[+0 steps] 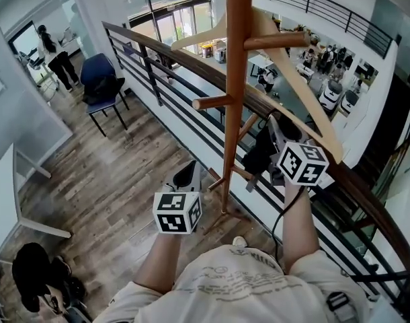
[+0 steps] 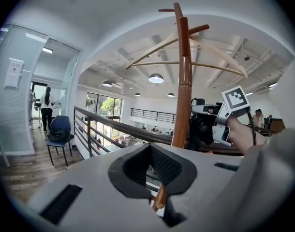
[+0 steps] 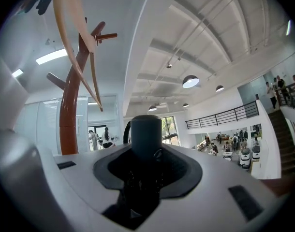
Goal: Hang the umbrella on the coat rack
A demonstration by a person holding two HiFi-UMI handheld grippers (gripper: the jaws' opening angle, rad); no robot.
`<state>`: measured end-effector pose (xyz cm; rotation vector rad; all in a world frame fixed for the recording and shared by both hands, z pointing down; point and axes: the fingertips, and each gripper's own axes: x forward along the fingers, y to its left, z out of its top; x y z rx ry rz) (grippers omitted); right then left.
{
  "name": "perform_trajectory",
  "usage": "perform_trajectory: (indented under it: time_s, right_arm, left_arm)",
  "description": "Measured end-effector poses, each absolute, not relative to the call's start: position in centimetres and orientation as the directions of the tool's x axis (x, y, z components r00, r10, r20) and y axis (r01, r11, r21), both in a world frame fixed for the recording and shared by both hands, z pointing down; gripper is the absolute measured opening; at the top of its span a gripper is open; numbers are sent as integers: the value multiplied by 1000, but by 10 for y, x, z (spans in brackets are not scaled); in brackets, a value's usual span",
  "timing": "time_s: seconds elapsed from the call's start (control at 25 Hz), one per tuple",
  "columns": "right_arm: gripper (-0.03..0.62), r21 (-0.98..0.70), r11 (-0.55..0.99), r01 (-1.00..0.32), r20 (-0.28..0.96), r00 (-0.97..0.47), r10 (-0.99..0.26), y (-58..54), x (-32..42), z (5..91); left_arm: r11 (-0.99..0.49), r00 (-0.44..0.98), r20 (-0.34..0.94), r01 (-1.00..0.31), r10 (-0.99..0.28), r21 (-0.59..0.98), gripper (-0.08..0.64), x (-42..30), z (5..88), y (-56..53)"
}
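Observation:
The brown wooden coat rack [image 1: 235, 79] rises straight in front of me, with short pegs and a pale wooden hanger [image 1: 306, 93] on an upper peg. My right gripper [image 1: 265, 157] is to the right of the pole, shut on a folded black umbrella [image 1: 260, 152]. In the right gripper view the umbrella's dark cylindrical handle [image 3: 146, 137] sticks up from between the jaws, with the rack [image 3: 70, 105] to the left. My left gripper [image 1: 189, 173] is lower and left of the pole, shut with nothing in it. In the left gripper view the rack [image 2: 184, 81] is just ahead of it.
A dark railing [image 1: 158, 66] runs diagonally behind the rack, with an atrium drop beyond it. A blue chair [image 1: 101, 79] stands at the back left, a person [image 1: 57, 59] beyond it. A white table leg [image 1: 30, 224] and a black bag [image 1: 37, 274] are at the left.

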<state>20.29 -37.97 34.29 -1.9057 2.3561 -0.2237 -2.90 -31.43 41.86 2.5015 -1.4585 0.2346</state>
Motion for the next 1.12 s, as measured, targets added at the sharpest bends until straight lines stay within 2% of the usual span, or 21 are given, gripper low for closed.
perform_trajectory:
  time_s: [1.12]
  right_arm:
    - [143,-65,326,-943,-68,-322,-944,-360,148,304]
  left_arm:
    - [-458,482,252,-876,-839,148,5,-38,423,-294]
